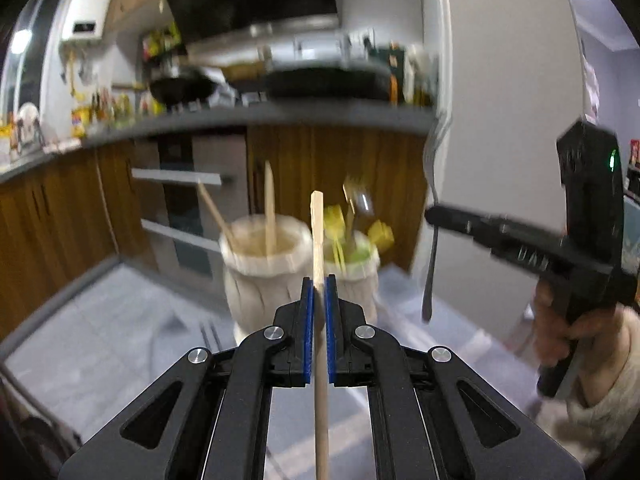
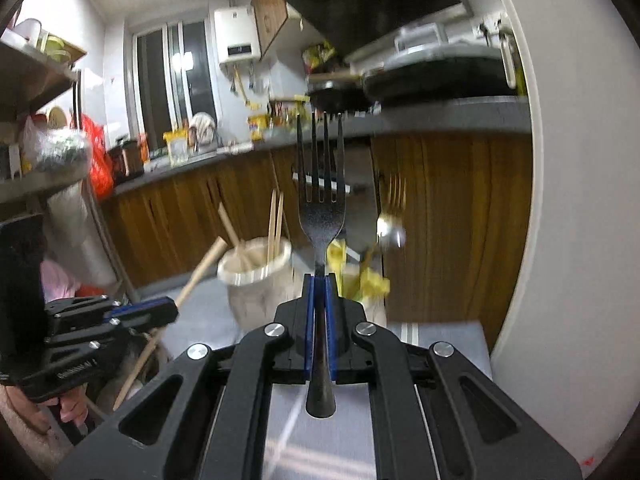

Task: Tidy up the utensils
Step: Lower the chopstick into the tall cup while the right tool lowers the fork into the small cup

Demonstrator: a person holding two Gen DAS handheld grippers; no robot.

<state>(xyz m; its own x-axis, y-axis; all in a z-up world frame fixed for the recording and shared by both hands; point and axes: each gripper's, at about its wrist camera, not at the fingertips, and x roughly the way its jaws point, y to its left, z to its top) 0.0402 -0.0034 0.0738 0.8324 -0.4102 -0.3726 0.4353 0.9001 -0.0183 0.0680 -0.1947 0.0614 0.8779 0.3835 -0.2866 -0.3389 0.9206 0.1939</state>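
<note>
Up off the table: left tool [image 1: 319, 280] clamped on chopstick [image 1: 318, 232]; right tool [image 2: 319, 280] clamped on fork [image 2: 320, 208]; both near holders [image 1: 266, 256].

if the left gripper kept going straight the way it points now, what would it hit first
Probably the white holder with chopsticks standing in it, just left of the line. The left gripper, shut on a wooden chopstick, points between it and the second holder with forks. The blur leaves depth unclear.

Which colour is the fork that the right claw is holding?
The fork is black, best seen in the right wrist view.
</note>
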